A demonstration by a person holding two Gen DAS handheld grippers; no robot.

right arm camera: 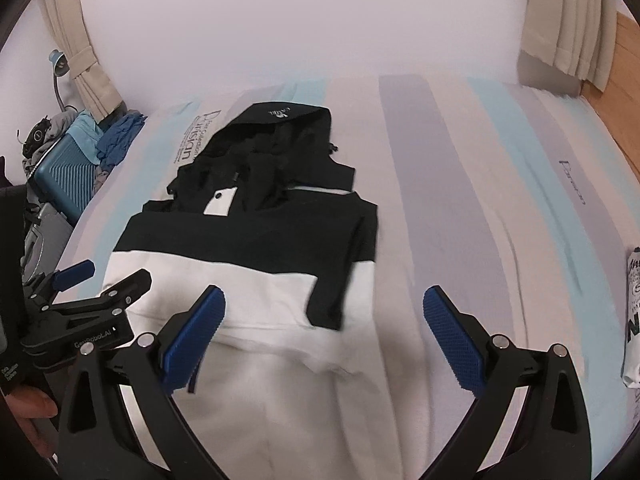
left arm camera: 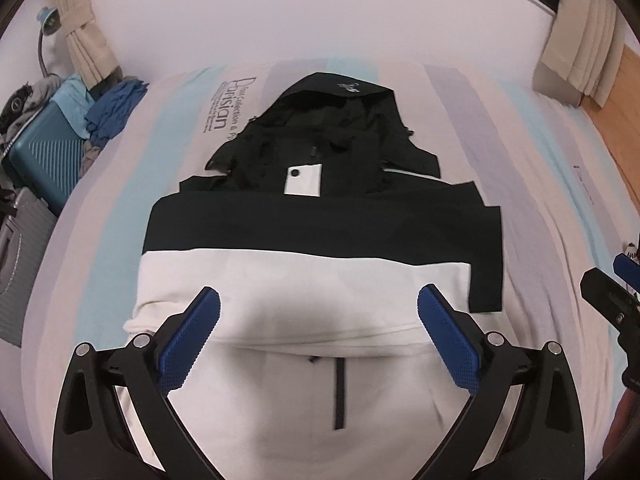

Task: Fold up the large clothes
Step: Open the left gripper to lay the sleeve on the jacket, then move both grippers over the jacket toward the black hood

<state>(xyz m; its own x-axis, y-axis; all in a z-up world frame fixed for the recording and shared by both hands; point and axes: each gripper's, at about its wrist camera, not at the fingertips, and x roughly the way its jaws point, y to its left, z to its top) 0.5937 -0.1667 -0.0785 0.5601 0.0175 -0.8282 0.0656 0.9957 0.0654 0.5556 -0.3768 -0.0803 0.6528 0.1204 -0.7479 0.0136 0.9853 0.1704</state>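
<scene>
1. The black-and-white hooded jacket (left arm camera: 320, 240) lies flat on the striped bed (left arm camera: 540, 168). Its long axis runs away from the person, with the hood (left arm camera: 340, 92) at the far end and the white folded hem nearest.
2. The left hand-held gripper (left arm camera: 319, 306) hangs above the white part, about on the middle line of the jacket. Its blue pads are spread wide and nothing is between them.
3. The right hand-held gripper (right arm camera: 324, 308) hangs over the jacket's right edge — its right pad stands already over bare bed. It is also spread wide and empty.
4. So the jacket lies ahead and below both grippers; the left one is nearer to its middle and the right one nearer to its right edge.
5. I judge the next fold must take the near hem toward the hood — along the long axis.
</scene>
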